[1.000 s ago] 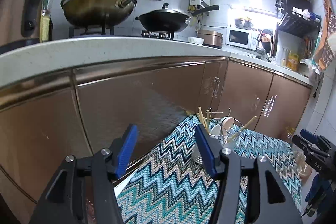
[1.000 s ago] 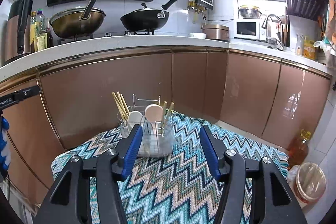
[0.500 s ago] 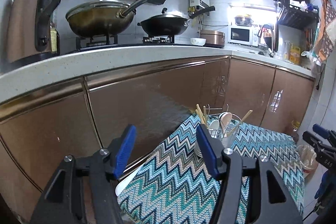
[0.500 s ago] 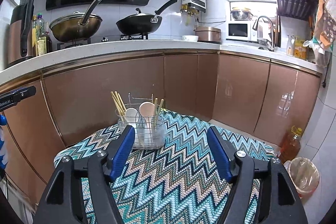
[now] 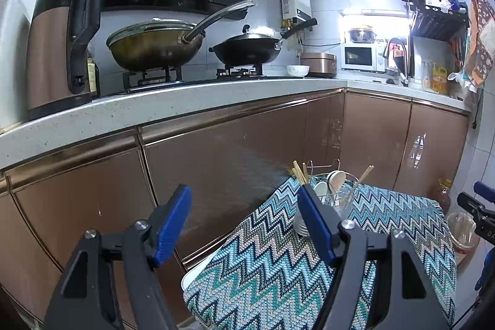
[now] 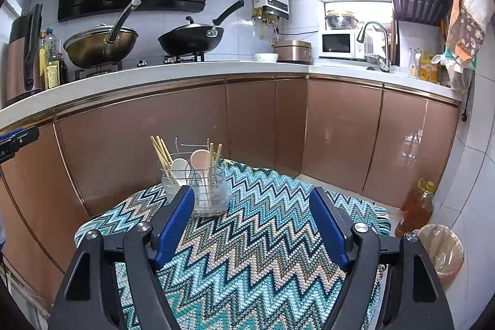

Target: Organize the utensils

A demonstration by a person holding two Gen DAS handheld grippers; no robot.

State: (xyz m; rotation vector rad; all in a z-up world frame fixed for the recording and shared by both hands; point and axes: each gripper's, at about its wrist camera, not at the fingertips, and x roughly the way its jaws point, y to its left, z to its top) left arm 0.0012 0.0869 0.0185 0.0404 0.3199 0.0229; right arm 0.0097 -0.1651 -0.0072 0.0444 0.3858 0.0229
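Where the earlier views sat closer in, both cameras have drawn back and the utensil holder (image 6: 195, 190) appears smaller and farther off. Left gripper (image 5: 244, 217): blue fingers spread wide, empty, touching nothing. Right gripper (image 6: 251, 220): likewise wide apart, empty, clear of the holder. Holder: one, clear with wire frame, upright on the zigzag cloth (image 6: 263, 252), near its far edge. Contents: two pale spoons (image 6: 198, 159); chopsticks (image 6: 161, 152), roughly three on the left, two on the right. Counter behind: two woks (image 6: 99, 44).
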